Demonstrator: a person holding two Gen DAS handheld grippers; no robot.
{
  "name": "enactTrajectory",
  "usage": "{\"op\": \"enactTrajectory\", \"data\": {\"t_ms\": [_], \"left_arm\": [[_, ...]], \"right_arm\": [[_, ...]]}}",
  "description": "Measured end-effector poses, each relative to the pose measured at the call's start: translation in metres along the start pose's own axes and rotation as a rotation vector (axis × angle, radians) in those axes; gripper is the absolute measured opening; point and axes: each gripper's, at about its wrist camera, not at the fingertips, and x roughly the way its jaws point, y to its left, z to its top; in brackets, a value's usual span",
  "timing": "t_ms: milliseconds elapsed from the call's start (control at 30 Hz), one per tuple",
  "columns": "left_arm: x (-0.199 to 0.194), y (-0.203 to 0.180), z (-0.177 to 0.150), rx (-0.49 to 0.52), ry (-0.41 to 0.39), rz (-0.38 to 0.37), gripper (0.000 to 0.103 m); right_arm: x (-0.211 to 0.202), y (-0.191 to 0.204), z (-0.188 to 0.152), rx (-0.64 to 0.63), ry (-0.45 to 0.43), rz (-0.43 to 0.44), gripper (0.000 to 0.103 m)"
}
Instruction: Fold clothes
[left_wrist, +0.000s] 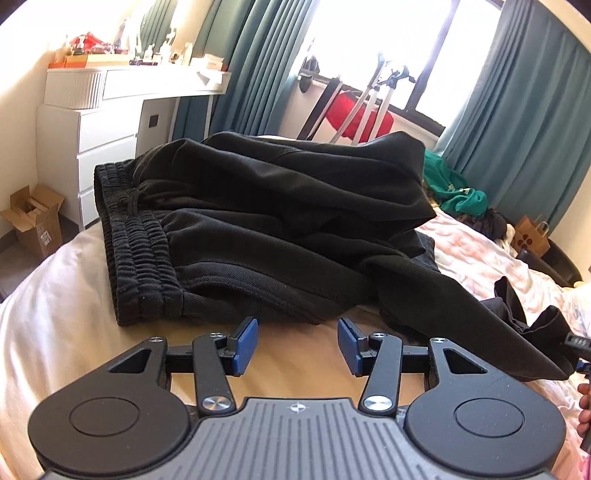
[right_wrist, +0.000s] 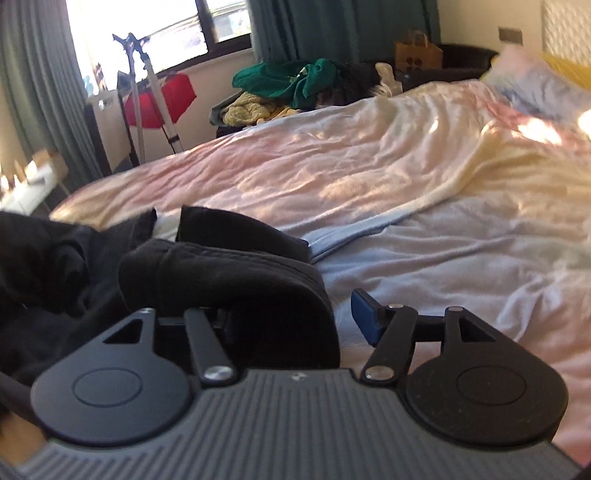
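Lying in a loose heap on the bed (left_wrist: 44, 306): black trousers (left_wrist: 266, 225), partly folded, with a ribbed elastic waistband (left_wrist: 136, 240) and drawstring facing left in the left wrist view. Trailing off to the right, one black trouser leg (right_wrist: 229, 269), its bunched end curling up on the pale blue and pink blanket (right_wrist: 424, 192).

Hovering just short of the near edge of the trousers, the left gripper (left_wrist: 298, 341), its blue pads parted about halfway with only bare sheet between them, gripping nothing.

Resting at the end of the trouser leg, the right gripper (right_wrist: 295, 321). Showing clearly, the right-hand blue pad (right_wrist: 364, 317), standing free of the cloth; hiding behind the rolled black fabric, the left-hand pad. Standing fairly wide, those jaws, with the roll of cloth lying against the left side and not being squeezed.

Sitting on the floor beside a white chest of drawers (left_wrist: 99, 147), an open cardboard box (left_wrist: 35, 219), with what looks like cardboard packing inside. Standing at the far side of the bed, a brown paper bag (left_wrist: 532, 236), contents impossible to make out.

Piling up beyond the bed, other clothes, green (right_wrist: 295, 79) and yellow (right_wrist: 251, 109) among them. Hanging either side of a bright window, teal curtains (left_wrist: 517, 122).
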Motion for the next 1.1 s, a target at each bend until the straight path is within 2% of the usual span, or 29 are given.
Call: {"op": "enactTrajectory", "data": {"t_ms": [100, 200, 267, 333, 367, 433, 467, 567, 700, 833, 933, 1000, 1033, 1100], "left_arm": [[0.003, 0.001, 0.001, -0.013, 0.009, -0.002, 0.051], [0.006, 0.0, 0.0, 0.0, 0.011, 0.007, 0.051], [0.008, -0.001, -0.001, 0.009, 0.013, 0.013, 0.051], [0.01, -0.002, -0.001, 0.015, 0.017, 0.016, 0.051], [0.01, -0.002, -0.001, 0.016, 0.017, 0.018, 0.051], [0.01, -0.002, -0.001, 0.015, 0.015, 0.02, 0.051], [0.01, -0.001, -0.001, 0.012, 0.014, 0.019, 0.051], [0.008, 0.002, 0.0, -0.008, 0.007, 0.003, 0.051], [0.006, 0.003, 0.003, -0.02, 0.0, -0.011, 0.051], [0.007, 0.004, 0.003, -0.033, 0.007, -0.017, 0.052], [0.01, 0.01, 0.005, -0.072, 0.028, -0.026, 0.052], [0.011, 0.015, 0.007, -0.115, 0.047, -0.043, 0.058], [0.014, 0.021, 0.008, -0.156, 0.067, -0.055, 0.065], [0.019, 0.034, 0.008, -0.246, 0.109, -0.082, 0.068]], "right_arm": [[0.007, 0.021, -0.005, -0.2, -0.016, -0.062, 0.064], [0.013, 0.035, -0.009, -0.329, -0.033, -0.082, 0.064], [0.013, 0.041, -0.009, -0.364, -0.068, -0.061, 0.064], [0.01, 0.04, -0.006, -0.342, -0.102, -0.028, 0.063], [0.009, 0.037, -0.002, -0.296, -0.113, -0.009, 0.058], [0.007, 0.027, 0.005, -0.194, -0.133, 0.023, 0.038], [0.006, 0.018, 0.009, -0.123, -0.138, 0.028, 0.02], [0.006, -0.017, 0.015, 0.129, -0.159, 0.049, 0.012], [0.017, -0.082, -0.006, 0.55, -0.168, 0.071, 0.009], [0.029, -0.14, -0.045, 0.988, -0.164, 0.121, 0.009], [0.033, -0.158, -0.068, 1.159, -0.14, 0.148, 0.009], [0.035, -0.16, -0.075, 1.195, -0.116, 0.153, 0.009], [0.034, -0.159, -0.076, 1.199, -0.11, 0.152, 0.009], [0.033, -0.156, -0.074, 1.185, -0.101, 0.138, 0.01]]}}
